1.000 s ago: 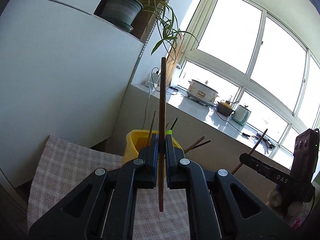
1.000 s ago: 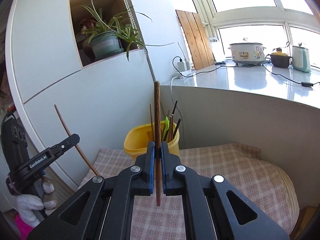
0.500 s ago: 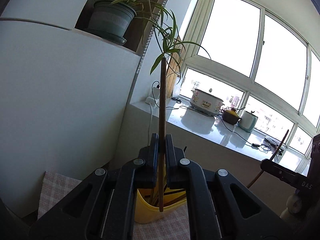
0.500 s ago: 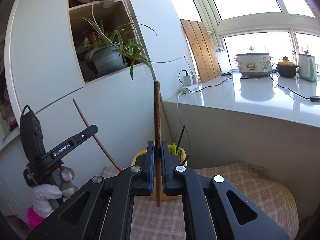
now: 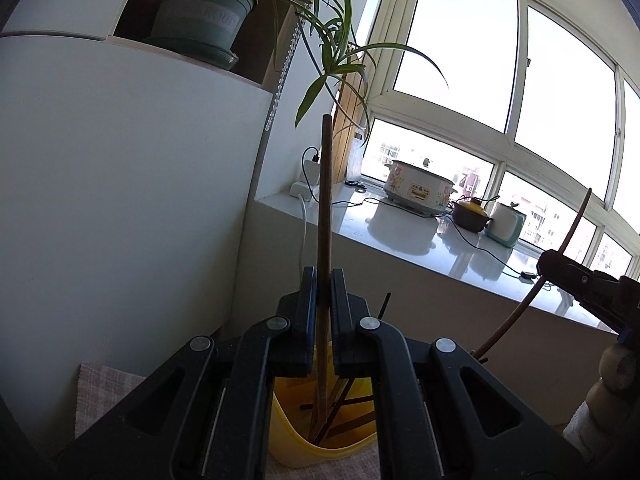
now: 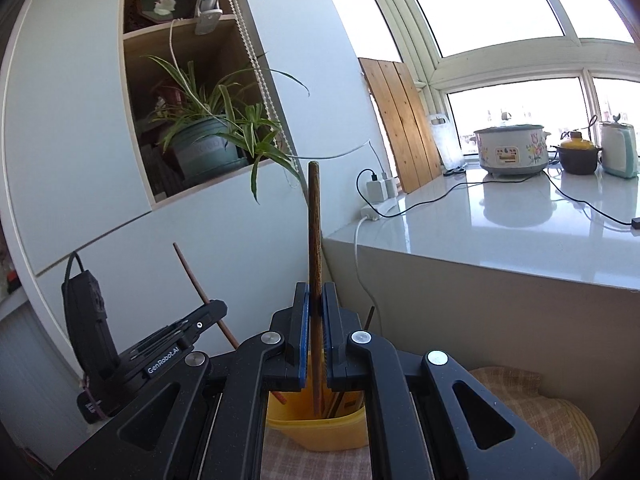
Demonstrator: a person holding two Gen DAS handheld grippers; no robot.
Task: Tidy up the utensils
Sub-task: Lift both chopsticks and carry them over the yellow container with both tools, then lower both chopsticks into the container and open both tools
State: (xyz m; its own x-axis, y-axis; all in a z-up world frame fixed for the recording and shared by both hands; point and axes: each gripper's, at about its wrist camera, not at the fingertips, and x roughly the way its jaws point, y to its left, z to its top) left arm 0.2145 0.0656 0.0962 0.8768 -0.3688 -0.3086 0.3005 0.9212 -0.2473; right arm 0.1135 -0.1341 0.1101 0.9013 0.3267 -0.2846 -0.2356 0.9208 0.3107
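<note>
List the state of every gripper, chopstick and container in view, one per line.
left gripper: shut on left chopstick.
left chopstick: upright, lower end inside the yellow bin.
right gripper: shut on right chopstick.
right chopstick: upright, lower end in the bin.
yellow bin: open-topped, holding several sticks.

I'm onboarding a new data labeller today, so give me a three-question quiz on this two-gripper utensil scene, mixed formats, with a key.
1. True or false: the left gripper is shut on a chopstick.
2. The lower end of the right gripper's chopstick is: A) on the white counter; B) inside the yellow holder; C) in the plant pot.
3. Fill in: the yellow holder stands on a ____ cloth.

Key: 1 true; 2 B; 3 checked.
</note>
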